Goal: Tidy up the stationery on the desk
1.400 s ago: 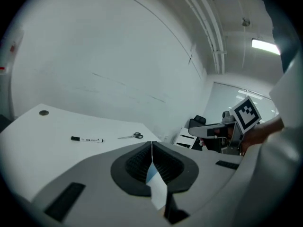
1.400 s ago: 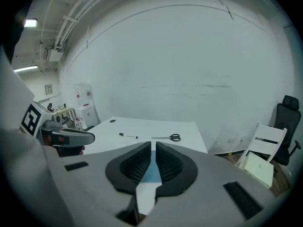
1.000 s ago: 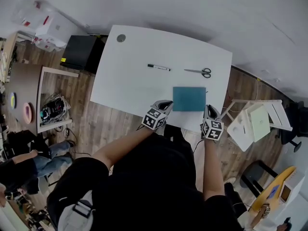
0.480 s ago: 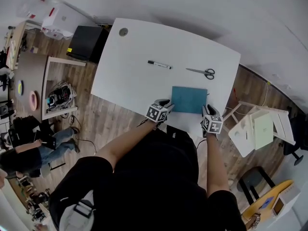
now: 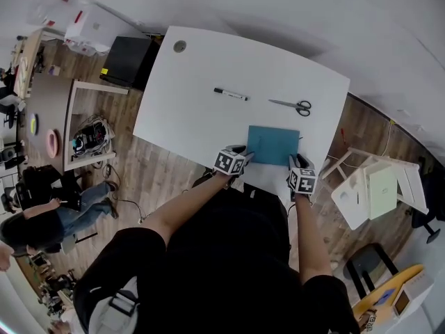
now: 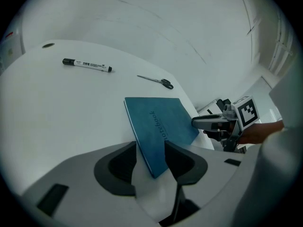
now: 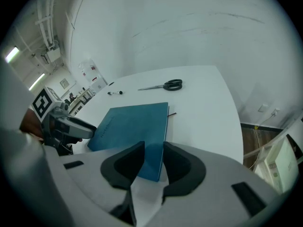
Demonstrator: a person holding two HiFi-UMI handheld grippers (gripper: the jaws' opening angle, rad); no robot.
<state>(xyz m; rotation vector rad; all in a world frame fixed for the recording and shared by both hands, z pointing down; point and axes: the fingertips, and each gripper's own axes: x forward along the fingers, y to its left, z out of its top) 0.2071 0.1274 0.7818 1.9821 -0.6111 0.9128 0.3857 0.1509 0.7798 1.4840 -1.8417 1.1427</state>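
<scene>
The jaws of the left gripper (image 6: 150, 148) and the right gripper (image 7: 154, 148) have just been opening. They stand apart over the near corners of the teal notebook (image 5: 273, 145), without pressing it. The notebook lies flat near the front edge of the desk (image 5: 188, 117). The marker (image 5: 229, 94) and scissors (image 5: 292, 104) lie well apart behind it. Both grippers point steeply down.

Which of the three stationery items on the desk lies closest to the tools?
The teal notebook: the left tool and right tool, jaws just opened, straddle its near corners. The marker and scissors lie farther back.

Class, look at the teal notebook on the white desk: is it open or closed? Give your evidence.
Closed. The notebook lies flat with its teal cover facing up; no pages are spread.
</scene>
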